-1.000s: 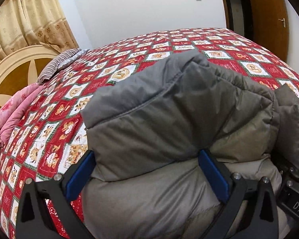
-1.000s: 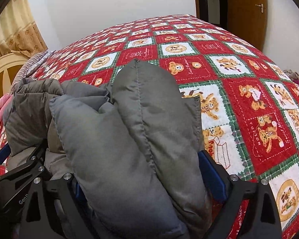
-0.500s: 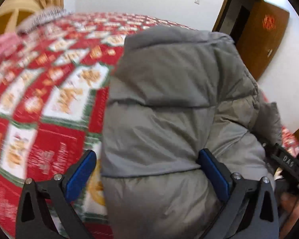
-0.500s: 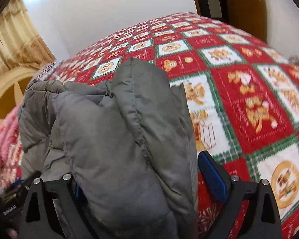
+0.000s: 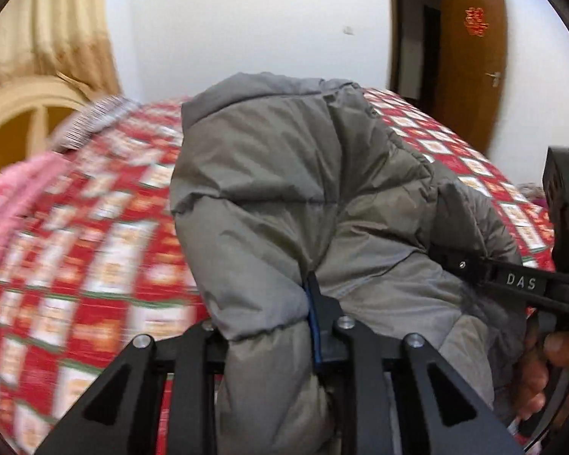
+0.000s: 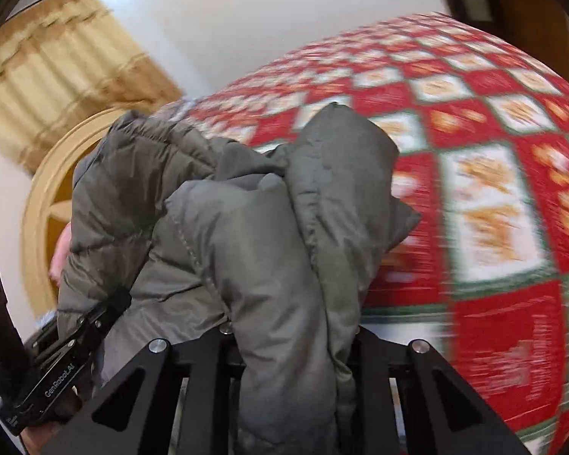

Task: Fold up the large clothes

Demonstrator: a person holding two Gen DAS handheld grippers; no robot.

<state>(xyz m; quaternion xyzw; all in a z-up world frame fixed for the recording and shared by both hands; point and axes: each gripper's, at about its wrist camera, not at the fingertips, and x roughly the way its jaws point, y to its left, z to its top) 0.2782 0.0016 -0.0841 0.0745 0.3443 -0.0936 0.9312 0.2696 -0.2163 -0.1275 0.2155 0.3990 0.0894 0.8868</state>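
Left tongs point(image 5: 269, 326) closing, pinched on a fold of grey puffer jacket point(image 5: 284, 189) bunched just ahead, above the red patchwork bed point(image 5: 95, 246); right tongs point(image 6: 292, 337) beside them closing too, clamped on another fold of that jacket

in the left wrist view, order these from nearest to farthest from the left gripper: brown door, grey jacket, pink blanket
1. grey jacket: bunched between the closing jaws of the left gripper, centre of view.
2. pink blanket: on the bed's left edge, partway back.
3. brown door: standing open at the far wall, upper right, beyond the bed.
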